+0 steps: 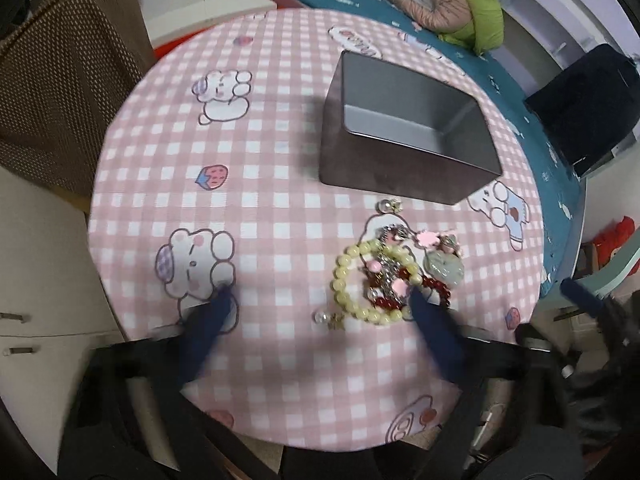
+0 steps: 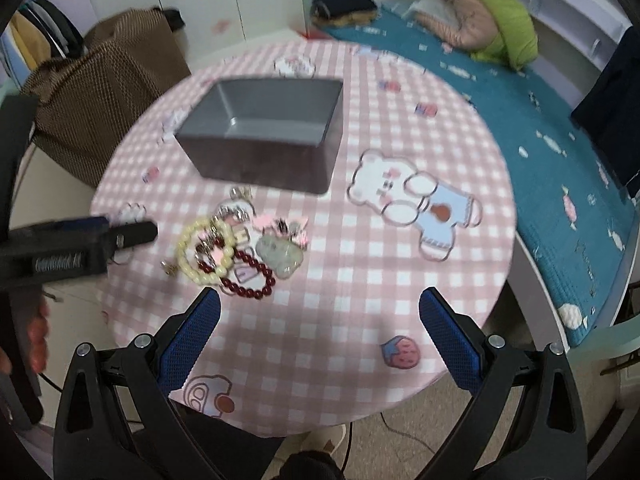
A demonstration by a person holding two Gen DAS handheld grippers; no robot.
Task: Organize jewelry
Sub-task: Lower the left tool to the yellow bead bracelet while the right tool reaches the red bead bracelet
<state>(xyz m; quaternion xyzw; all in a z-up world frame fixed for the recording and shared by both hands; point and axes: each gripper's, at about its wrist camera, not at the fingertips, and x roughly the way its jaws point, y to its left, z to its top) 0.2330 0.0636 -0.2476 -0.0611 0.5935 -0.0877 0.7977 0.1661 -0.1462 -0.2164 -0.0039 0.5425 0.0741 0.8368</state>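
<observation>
A pile of jewelry lies on the pink checked round table point(image 1: 280, 208): a cream bead bracelet point(image 1: 344, 276), a dark red bead bracelet point(image 2: 248, 280), a pale green pendant point(image 1: 444, 266), pink hair clips point(image 1: 426, 237) and small earrings point(image 1: 322, 317). An empty grey box point(image 1: 404, 136) stands just beyond the pile; it also shows in the right wrist view point(image 2: 268, 128). My left gripper point(image 1: 320, 294) is open and low over the table, its right finger point(image 1: 424, 312) touching the pile's near edge. My right gripper point(image 2: 320, 300) is open and empty, just in front of the pile.
A brown mesh chair point(image 1: 60, 80) stands left of the table. A bed with a teal cover point(image 2: 540, 140) and a green and pink jacket point(image 2: 484, 20) runs along the right. White cabinets point(image 1: 44, 280) are at the left. The left gripper shows in the right wrist view point(image 2: 132, 234).
</observation>
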